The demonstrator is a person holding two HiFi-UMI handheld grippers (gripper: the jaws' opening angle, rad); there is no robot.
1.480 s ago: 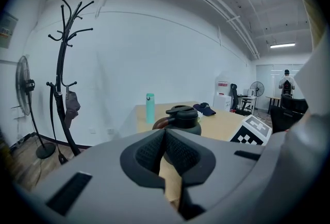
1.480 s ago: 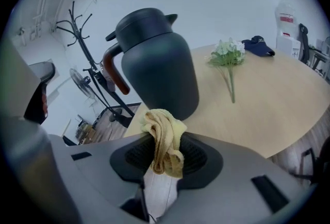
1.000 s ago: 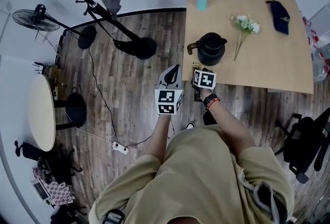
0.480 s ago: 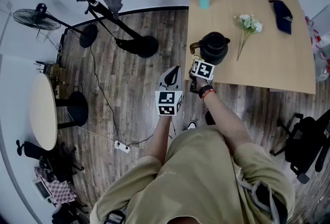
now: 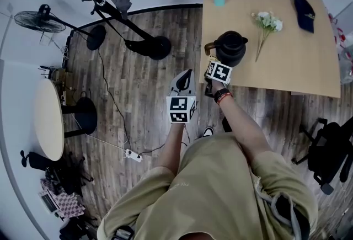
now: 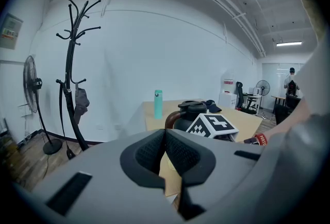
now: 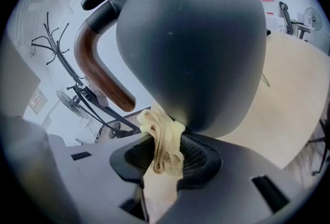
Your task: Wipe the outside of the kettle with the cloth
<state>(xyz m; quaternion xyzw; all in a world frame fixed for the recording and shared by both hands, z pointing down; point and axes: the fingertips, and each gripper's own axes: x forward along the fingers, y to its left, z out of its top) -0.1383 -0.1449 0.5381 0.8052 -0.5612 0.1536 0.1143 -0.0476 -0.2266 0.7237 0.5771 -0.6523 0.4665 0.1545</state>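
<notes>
kettle point(image 7: 191, 37): on the table point(image 5: 287, 62); looks hefty and slick, I'd steady it by the handle point(image 7: 100, 63)
cloth point(image 7: 164, 138): soft, bunched, right up against kettle's lower side
right tongs point(image 7: 166, 153): clamped on cloth
left tongs point(image 6: 165, 155): closed, empty, well short of kettle

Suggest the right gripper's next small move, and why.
Probably sweep the cloth sideways along the wall of the kettle, away from the handle. The right gripper is shut on the cloth, whose bunched tip seems pressed against the kettle low on its side, so contact looks made.
</notes>
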